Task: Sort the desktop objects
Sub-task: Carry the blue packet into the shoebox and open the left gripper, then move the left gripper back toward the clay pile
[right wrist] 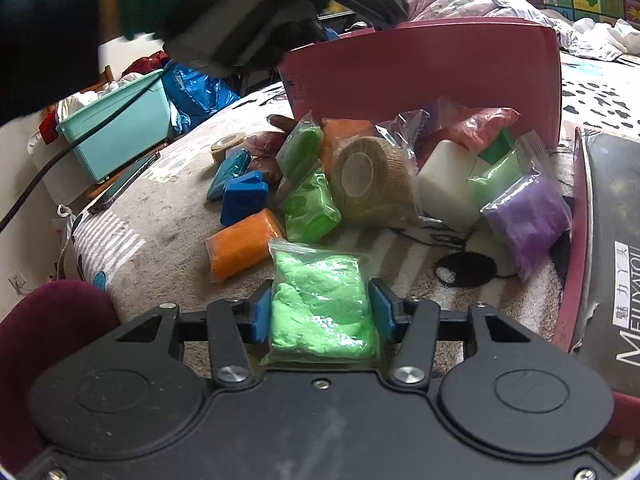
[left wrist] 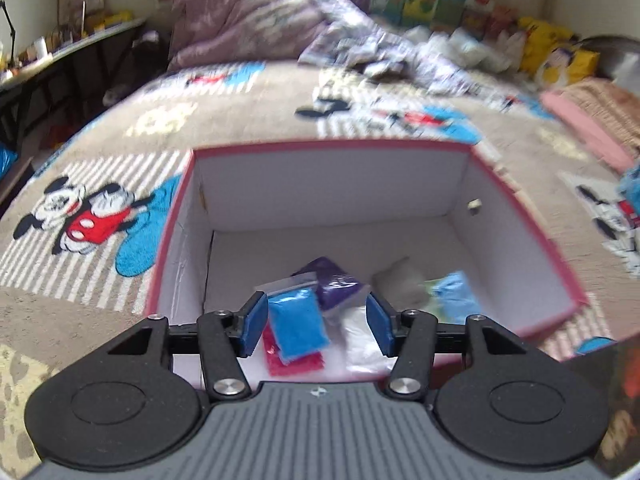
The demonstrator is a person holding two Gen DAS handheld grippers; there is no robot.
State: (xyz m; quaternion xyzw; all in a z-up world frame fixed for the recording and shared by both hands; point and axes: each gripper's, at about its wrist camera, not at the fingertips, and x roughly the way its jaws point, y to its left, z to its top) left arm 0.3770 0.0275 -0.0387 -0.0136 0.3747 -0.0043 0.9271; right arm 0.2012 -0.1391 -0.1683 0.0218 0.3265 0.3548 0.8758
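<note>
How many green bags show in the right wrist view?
4: one in the right claw, two stacked mid-pile, one pale by the purple bag. Others may be hidden.

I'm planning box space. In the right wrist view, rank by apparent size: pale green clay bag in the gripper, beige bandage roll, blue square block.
1. Pale green clay bag, though nearness inflates it.
2. Beige bandage roll.
3. Blue square block.

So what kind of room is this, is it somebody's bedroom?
Most likely a bedroom. The work surface looks like a bed under a cartoon mouse blanket, with a rumpled pink quilt heaped at the far end and a cluttered desk along the wall.
</note>
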